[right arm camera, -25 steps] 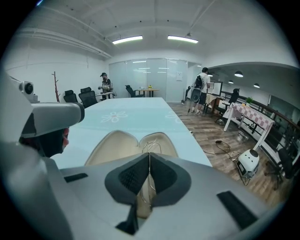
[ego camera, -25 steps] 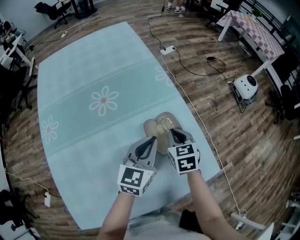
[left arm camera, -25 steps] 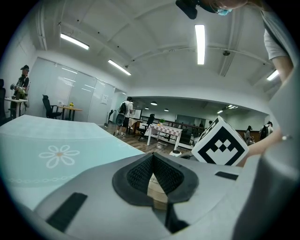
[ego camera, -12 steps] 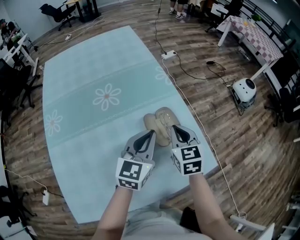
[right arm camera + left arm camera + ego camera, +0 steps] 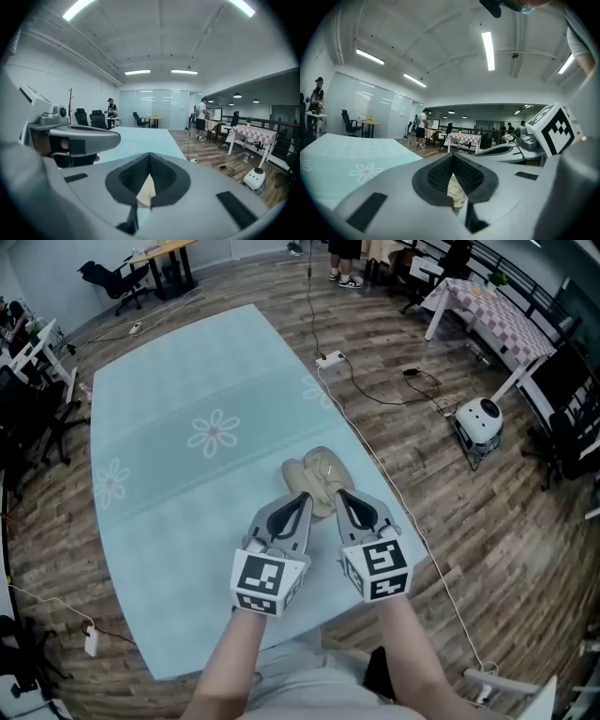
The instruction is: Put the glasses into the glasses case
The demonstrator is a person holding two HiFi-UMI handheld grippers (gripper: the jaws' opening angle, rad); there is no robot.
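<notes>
Left gripper (image 5: 302, 502) and right gripper (image 5: 342, 498) hover, jaws pinched together on nothing. Just ahead of the fingertips lies the open glasses case (image 5: 296, 480), glasses (image 5: 325, 468) apparently inside. They look light and fragile, so better to take the stiff case rim.

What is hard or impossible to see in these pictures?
- Glasses: head view, too small and clear to tell how they lie in the glasses case.
- Case's near end: head view, covered by the left tool and right tool.
- Tool views: own jaws leave only a beige sliver.
</notes>
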